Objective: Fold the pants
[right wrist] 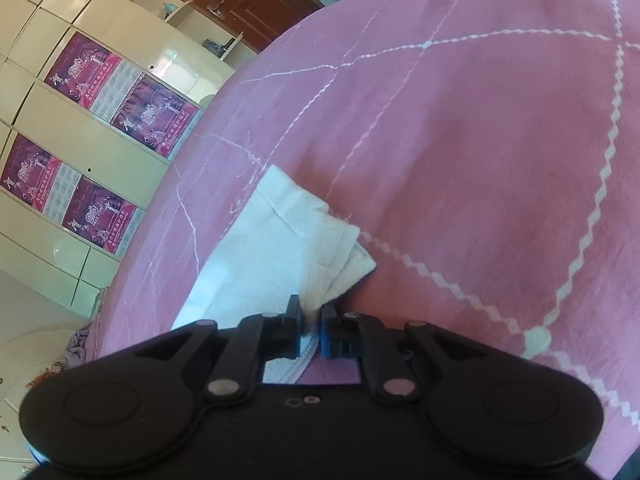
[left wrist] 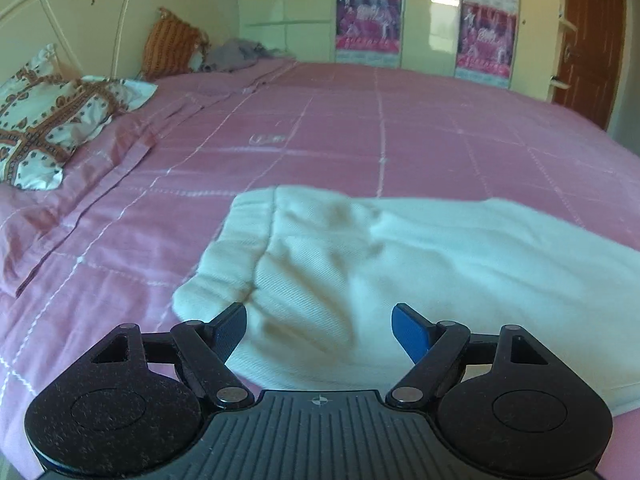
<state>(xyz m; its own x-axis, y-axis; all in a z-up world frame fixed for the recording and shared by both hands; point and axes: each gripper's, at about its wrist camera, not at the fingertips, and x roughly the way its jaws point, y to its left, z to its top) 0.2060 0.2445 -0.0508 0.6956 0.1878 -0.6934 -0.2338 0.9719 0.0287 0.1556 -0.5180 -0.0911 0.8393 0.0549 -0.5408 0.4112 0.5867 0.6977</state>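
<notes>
White pants point(left wrist: 400, 264) lie flat on the pink bedspread point(left wrist: 280, 128), waistband end toward the left in the left wrist view. My left gripper point(left wrist: 319, 330) hovers just above the near part of that waistband end, open, with nothing pinched between its blue pads. In the right wrist view the pants point(right wrist: 264, 248) show their leg-hem end, with a folded cuff corner at the right. My right gripper point(right wrist: 311, 322) is shut on the hem edge of the pants, white cloth squeezed between its pads.
Patterned pillows point(left wrist: 44, 116) and an orange cushion point(left wrist: 172, 46) sit at the head of the bed beside grey clothing point(left wrist: 236, 56). Cream wardrobes with purple posters point(left wrist: 368, 20) line the far wall, and a brown door point(left wrist: 588, 40) stands at the right.
</notes>
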